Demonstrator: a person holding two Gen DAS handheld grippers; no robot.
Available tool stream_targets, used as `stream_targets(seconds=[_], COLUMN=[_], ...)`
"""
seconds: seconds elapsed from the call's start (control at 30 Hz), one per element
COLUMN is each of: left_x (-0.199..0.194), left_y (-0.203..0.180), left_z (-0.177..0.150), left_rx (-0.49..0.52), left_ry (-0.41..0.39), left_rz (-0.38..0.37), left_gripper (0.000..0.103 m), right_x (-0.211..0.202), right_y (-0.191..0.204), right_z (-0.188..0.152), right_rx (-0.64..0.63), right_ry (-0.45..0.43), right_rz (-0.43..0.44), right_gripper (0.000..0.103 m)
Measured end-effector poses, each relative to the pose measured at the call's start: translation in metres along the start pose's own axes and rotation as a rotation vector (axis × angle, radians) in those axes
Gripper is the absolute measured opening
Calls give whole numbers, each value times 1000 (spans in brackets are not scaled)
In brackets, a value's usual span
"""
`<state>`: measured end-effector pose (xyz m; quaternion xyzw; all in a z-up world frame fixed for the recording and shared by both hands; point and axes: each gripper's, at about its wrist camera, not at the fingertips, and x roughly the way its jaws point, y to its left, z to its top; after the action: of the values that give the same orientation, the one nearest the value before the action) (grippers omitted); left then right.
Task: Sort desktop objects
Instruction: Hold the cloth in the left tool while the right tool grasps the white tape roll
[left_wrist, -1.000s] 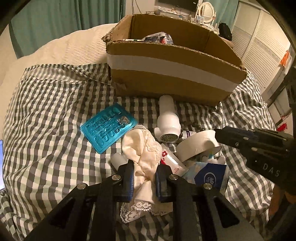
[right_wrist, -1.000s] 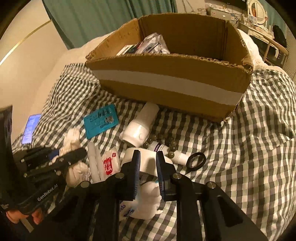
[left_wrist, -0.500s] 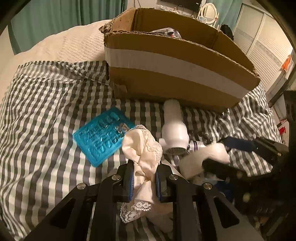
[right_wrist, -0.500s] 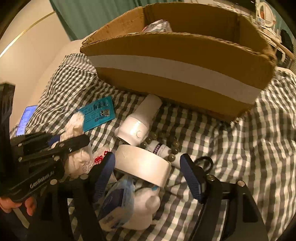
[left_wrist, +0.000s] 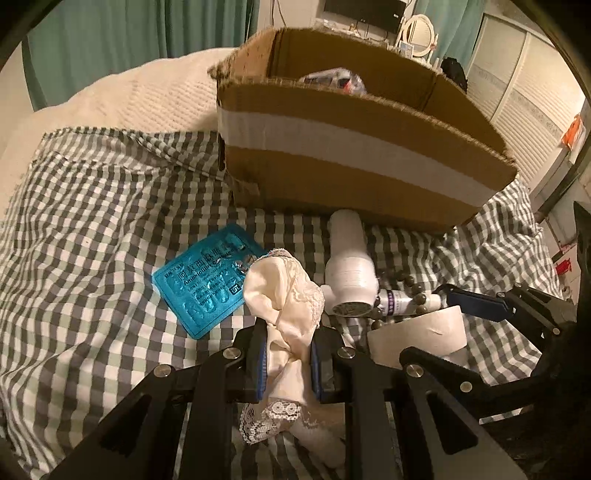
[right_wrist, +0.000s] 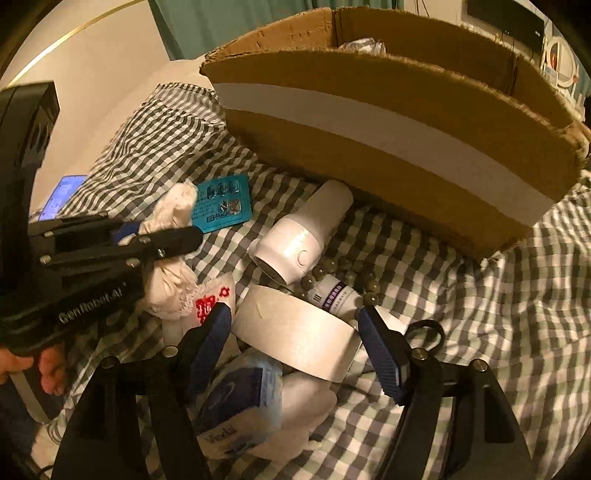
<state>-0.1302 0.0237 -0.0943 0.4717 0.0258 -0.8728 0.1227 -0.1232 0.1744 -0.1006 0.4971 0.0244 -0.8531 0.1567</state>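
My left gripper (left_wrist: 286, 332) is shut on a cream lace-trimmed cloth (left_wrist: 280, 291), which bunches up above the pads and trails below them. In the right wrist view, that gripper (right_wrist: 162, 232) sits at the left with the cloth (right_wrist: 170, 284) in it. My right gripper (right_wrist: 295, 328) is open, one finger on each side of a white tape roll (right_wrist: 291, 325) that lies on the pile. I see no firm press on the roll. A cardboard box (left_wrist: 369, 147) with a white band stands behind the pile.
On the checked bedcover lie a teal blister pack (left_wrist: 199, 288), a white hair-dryer-like device (right_wrist: 306, 236), a beaded bracelet around a small bottle (right_wrist: 332, 295), black scissors (right_wrist: 424, 332) and a blue tissue pack (right_wrist: 240, 398). A lit phone (right_wrist: 62, 192) lies far left. A hand (right_wrist: 22, 365) holds the left gripper.
The right gripper's jaws have gone from shut to wide apart and now straddle the tape roll. The left gripper has kept its grip on the cloth.
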Motion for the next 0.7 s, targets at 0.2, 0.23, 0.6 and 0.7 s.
stream_targets(seconds=[0.2,0.23,0.6,0.7], left_x=[-29,-32,-29,-18], left_y=[-10,-11,-14,-11], left_z=[8,9,1,-1], left_rx=[13,14,12,-1], left_ry=[-53,-57,-36,-15], left_rz=[0,-4,-12,-15], left_gripper=[18,18,18,18], right_x=[-34,-36,-34,-18], right_y=[1,0,0,4], right_z=[3,4,-2,3], right_rx=[9,11,-34,-64], right_ry=[-61,-54,-56,-7], right_rz=[-9,-13,2,-31], right_gripper=[9,5,65,71])
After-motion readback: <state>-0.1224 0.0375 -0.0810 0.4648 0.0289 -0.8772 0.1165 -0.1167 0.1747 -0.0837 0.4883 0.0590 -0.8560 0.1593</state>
